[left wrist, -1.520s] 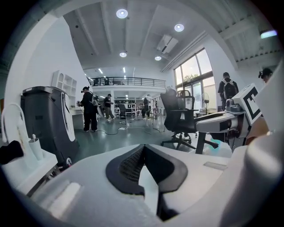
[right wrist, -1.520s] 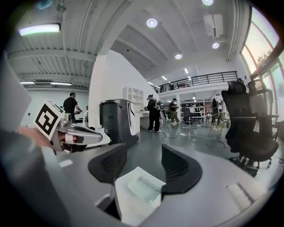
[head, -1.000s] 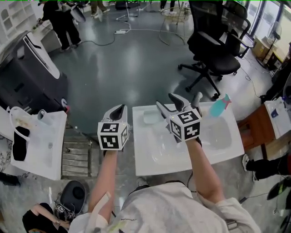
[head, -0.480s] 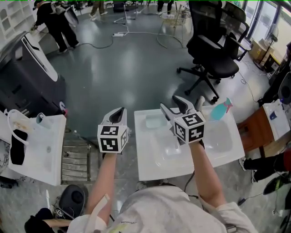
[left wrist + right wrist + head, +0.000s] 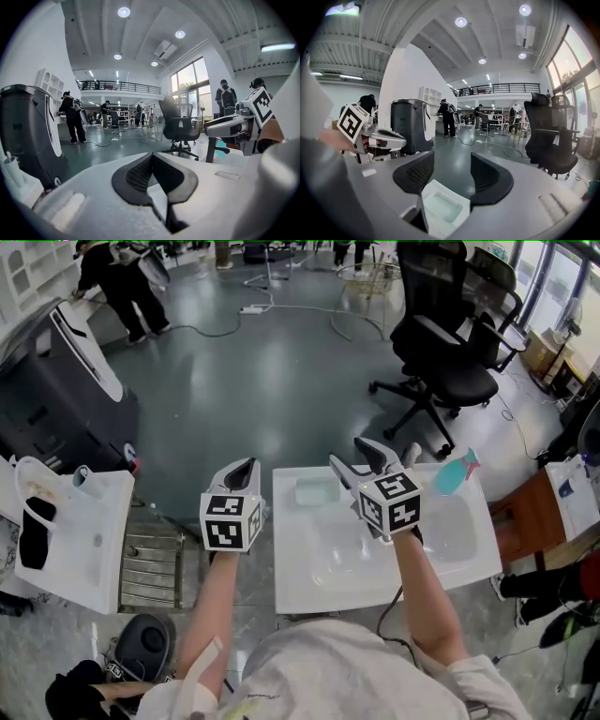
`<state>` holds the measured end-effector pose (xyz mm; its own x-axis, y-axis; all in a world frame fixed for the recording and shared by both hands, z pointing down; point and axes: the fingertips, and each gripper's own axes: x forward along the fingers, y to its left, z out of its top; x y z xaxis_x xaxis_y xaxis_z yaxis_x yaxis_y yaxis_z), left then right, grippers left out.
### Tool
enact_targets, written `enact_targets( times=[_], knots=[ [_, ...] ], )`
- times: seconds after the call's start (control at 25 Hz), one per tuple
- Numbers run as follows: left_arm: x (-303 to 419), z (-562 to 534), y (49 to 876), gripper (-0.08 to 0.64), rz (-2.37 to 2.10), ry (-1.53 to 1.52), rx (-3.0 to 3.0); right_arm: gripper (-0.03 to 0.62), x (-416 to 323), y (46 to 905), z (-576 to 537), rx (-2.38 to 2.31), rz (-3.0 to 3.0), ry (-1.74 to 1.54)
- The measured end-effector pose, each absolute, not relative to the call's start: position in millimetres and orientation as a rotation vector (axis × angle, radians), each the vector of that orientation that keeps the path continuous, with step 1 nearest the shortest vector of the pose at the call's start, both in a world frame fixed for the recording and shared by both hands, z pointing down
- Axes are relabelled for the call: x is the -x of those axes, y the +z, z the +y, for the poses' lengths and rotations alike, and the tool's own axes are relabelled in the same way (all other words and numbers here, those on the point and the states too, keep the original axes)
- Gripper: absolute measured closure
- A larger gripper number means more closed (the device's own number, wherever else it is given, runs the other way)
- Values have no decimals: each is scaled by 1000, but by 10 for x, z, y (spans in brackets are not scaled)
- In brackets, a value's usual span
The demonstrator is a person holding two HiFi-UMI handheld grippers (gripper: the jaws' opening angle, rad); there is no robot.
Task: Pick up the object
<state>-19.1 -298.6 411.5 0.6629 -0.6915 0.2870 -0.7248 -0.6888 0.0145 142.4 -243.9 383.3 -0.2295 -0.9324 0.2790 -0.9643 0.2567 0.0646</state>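
Note:
A white washbasin [image 5: 309, 592] stands in front of me. At its back right, a teal spray bottle [image 5: 457, 468] stands by the faucet [image 5: 410, 456]. A pale green soap tray [image 5: 317, 490] lies at the basin's back left. My right gripper [image 5: 361, 457] hovers open over the basin's back, between tray and faucet, with nothing in it. In the right gripper view the soap tray [image 5: 443, 207] shows below the open jaws of that gripper [image 5: 452, 174]. My left gripper [image 5: 246, 470] hangs shut and empty just left of the basin's edge; its jaws meet in the left gripper view [image 5: 151, 159].
A black office chair [image 5: 441, 343] stands on the grey floor beyond the basin. A second white basin [image 5: 94, 549] and a dark machine [image 5: 56, 390] are at the left, with a metal grate [image 5: 155, 568] between the basins. A wooden stand [image 5: 527, 512] is at the right. People [image 5: 120, 282] stand far back.
Both grippers hold nearly the same places and states. The head view has shifted slightly, so the basin sits a little lower in the frame.

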Motion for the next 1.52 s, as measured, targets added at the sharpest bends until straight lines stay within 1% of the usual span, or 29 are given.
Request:
enact_targets(
  times=[0.44, 0.84, 1.16, 1.52],
  knots=[
    [97, -2958, 4162, 558, -1185, 404, -2741, 364, -1345, 4143, -2475, -1474, -2254, 140],
    [151, -2920, 4211, 558, -1209, 414, -2720, 357, -1109, 4414, -2480, -1148, -2251, 112],
    [175, -2883, 4278, 558, -1232, 431, -2701, 354, -996, 4789, -2426, -904, -2206, 160],
    [240, -2824, 4367, 558, -1276, 444, -2657, 354, -933, 5188, -2391, -740, -2153, 208]
  ],
)
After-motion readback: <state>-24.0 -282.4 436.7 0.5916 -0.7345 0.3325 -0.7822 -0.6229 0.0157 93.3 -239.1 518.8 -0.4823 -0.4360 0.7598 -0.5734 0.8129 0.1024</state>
